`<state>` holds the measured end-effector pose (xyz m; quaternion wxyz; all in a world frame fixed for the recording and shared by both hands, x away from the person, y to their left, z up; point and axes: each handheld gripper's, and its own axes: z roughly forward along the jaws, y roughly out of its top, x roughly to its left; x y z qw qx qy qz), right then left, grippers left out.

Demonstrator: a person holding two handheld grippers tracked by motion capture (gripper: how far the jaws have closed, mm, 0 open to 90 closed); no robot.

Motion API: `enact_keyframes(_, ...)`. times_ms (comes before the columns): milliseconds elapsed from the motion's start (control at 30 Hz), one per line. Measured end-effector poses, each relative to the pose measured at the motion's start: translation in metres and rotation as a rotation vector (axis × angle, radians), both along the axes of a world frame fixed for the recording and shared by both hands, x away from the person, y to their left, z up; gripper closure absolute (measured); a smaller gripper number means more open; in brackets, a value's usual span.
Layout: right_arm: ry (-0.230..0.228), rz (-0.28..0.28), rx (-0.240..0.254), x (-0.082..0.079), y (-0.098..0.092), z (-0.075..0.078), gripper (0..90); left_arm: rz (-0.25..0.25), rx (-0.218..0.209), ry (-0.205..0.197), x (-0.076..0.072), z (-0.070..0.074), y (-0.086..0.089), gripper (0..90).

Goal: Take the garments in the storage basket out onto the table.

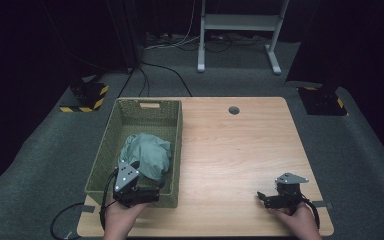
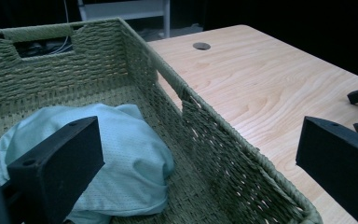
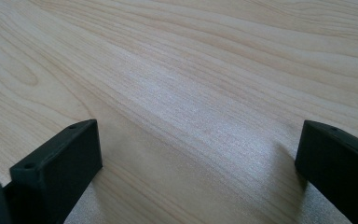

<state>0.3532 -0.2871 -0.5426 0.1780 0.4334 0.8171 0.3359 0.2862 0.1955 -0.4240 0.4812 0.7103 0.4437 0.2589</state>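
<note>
My left gripper hangs over the near end of the green woven basket, jaws spread wide and holding nothing, one seemingly inside the wall and one outside; the pale green cloth lies bunched inside the basket; my right gripper, well right of the basket, sits released on the wooden table; dark carpet surrounds it.

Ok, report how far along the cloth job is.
Looks done: the light green cloth lies bunched inside the woven basket. In hand: nothing; the left hand-held gripper is open at the basket's near end, one jaw over the cloth. The right hand-held gripper is open over bare table. Left: probably only pulling the left gripper away.
</note>
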Motion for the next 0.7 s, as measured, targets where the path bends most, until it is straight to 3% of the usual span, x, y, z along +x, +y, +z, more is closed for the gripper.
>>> enact_keyframes(400, 0.000, 0.000, 0.001, 0.000, 0.000, 0.000, 0.0, -0.003, -0.003, -0.028, 0.002, 0.011, 0.003, 0.3)
enact_keyframes(700, 0.000, 0.000, 0.000, 0.000, 0.000, 0.000, 0.0, -0.003, 0.021, 0.003, 0.013, 0.012, 0.005, 0.3)
